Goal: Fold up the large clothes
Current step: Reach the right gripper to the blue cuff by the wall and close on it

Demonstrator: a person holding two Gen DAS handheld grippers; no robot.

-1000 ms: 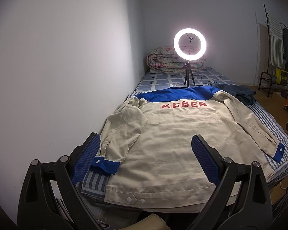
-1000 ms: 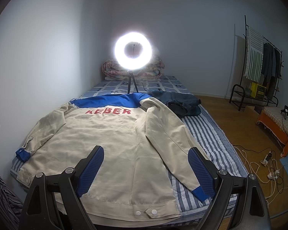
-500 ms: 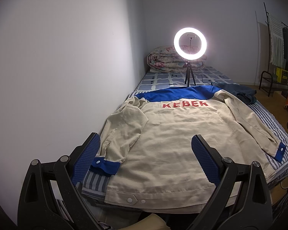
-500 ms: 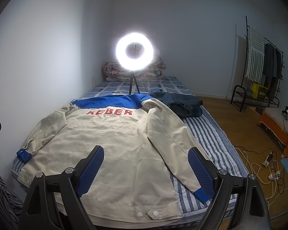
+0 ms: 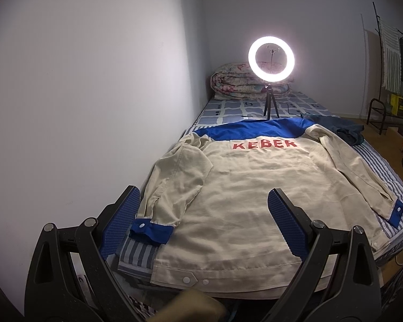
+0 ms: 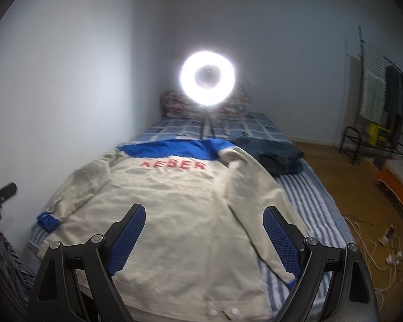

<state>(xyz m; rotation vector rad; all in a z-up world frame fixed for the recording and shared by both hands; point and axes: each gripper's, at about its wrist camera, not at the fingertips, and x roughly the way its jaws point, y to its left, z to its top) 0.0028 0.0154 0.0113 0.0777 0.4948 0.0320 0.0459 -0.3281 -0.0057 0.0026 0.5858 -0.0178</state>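
Right tongs [image 6: 202,228] have shifted since a second ago: their view is now motion-blurred, the ring light [image 6: 208,78] sits further right in frame, and a bit of the left tongs has come into the left edge. Left tongs [image 5: 203,216] show the same view as before.

Both pairs stand wide with nothing between their blue pads; each hovers above the near hem of the jacket [image 5: 244,204], not touching it as far as the pictures tell.

That jacket lies spread flat, back up, on the bed [image 5: 373,161], filling the centre and lower half of both frames. It is cream with a blue yoke across the shoulders and red letters, KEBER, just below the yoke. In the left view, the sleeve [image 5: 174,185] at left of frame is folded in over the body, its blue cuff [image 5: 151,229] at lower left beside the left pad. At right, the other sleeve [image 5: 362,179] runs straight down the jacket's edge to a blue cuff at the right edge of frame, on the striped sheet.

Upper centre, the ring light stands lit on a small tripod on the bed, behind the jacket's collar. A rolled quilt [image 5: 236,84] lies behind it against the far wall. A dark garment [image 6: 276,155] is bunched on the bed just right of the yoke. A clothes rack [image 6: 376,112] stands at upper right, and cables [image 6: 373,244] trail over the wooden floor at lower right.
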